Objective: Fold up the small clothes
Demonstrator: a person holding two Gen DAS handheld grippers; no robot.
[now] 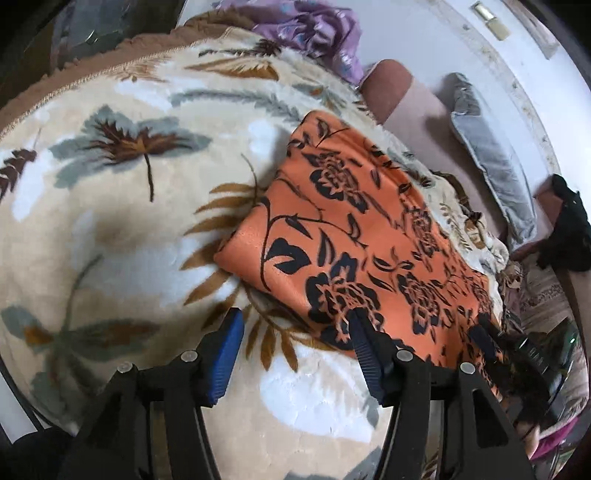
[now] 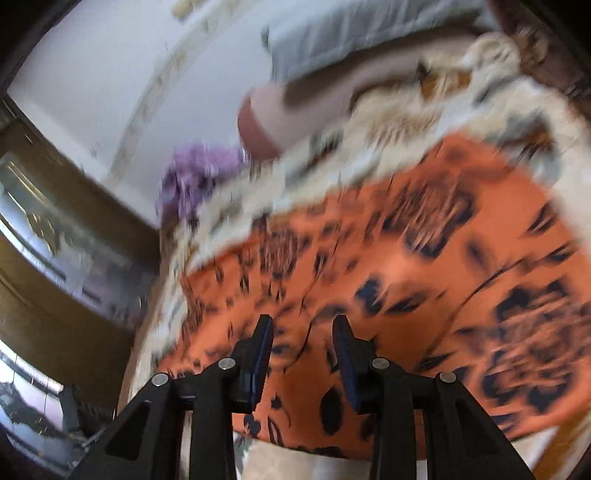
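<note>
An orange cloth with black flowers (image 1: 354, 236) lies folded flat on a cream plush blanket with a leaf print (image 1: 122, 206). My left gripper (image 1: 295, 328) stands open over the cloth's near corner, its left blue pad above the blanket and its right pad above the orange fabric, with nothing pinched. In the right wrist view, which is smeared by motion, the same orange cloth (image 2: 406, 280) fills the middle. My right gripper (image 2: 303, 332) hovers over it with its jaws apart and nothing between the pads. The right gripper's black fingers (image 1: 491, 339) also show in the left wrist view at the cloth's right end.
A purple garment (image 1: 321, 29) lies bunched at the blanket's far edge. Beyond it run a pink bolster (image 1: 399, 92) and a grey pillow (image 1: 495, 162) against a white wall. A dark item (image 1: 569, 225) sits at the far right. Dark wooden furniture with glass (image 2: 66, 236) stands at the left.
</note>
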